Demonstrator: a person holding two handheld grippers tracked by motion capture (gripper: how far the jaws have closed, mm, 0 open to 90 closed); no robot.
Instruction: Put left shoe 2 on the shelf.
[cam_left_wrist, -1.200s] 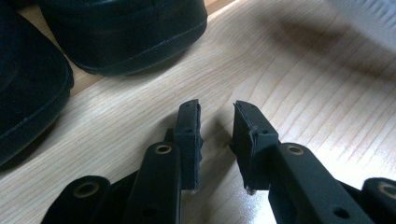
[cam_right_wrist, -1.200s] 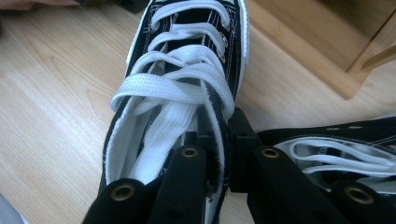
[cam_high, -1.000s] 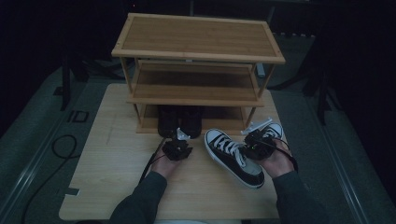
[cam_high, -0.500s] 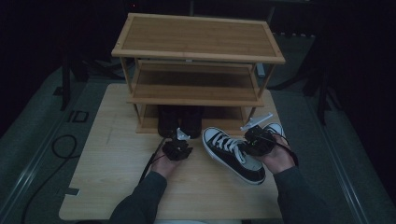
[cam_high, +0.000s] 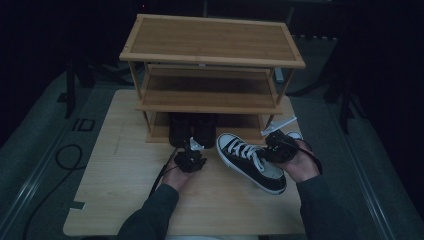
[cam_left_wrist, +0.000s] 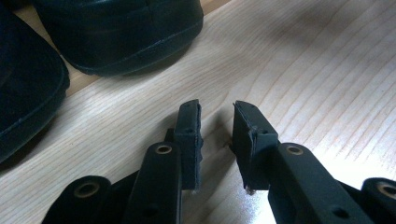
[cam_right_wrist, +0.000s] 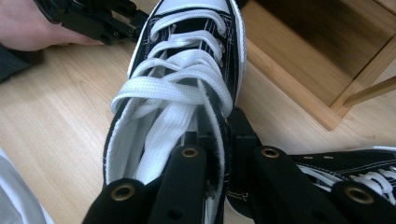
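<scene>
Since the earlier frames, the right gripper (cam_high: 278, 146) and the sneaker (cam_high: 252, 161) it holds have shifted slightly toward the near edge of the worktop (cam_high: 115, 195); the left gripper (cam_high: 190, 159) has kept its place.

Right gripper fingers (cam_right_wrist: 243, 128) are closed on the sneaker's collar: one finger sits inside the shoe opening, the other against the outer canvas wall, with the fabric clamped between them. The sneaker is a black canvas high-top with white laces and a white toe cap. In the high view it lies on the worktop in front of the shoe rack (cam_high: 210, 55), toe pointing toward the rack's bottom shelf and heel toward the person. A second sneaker (cam_right_wrist: 355, 172) of the same type lies just beside it on the gripper's right.

Left gripper fingers (cam_left_wrist: 189, 128) stand apart with nothing between them; the tips hover close above bare wood. Just ahead of them, a pair of black leather shoes (cam_high: 192, 127) stands on the rack's bottom shelf, toes toward the person.

The rack is a three-tier bamboo unit at the far half of the worktop; its upper two shelves carry nothing visible.
</scene>
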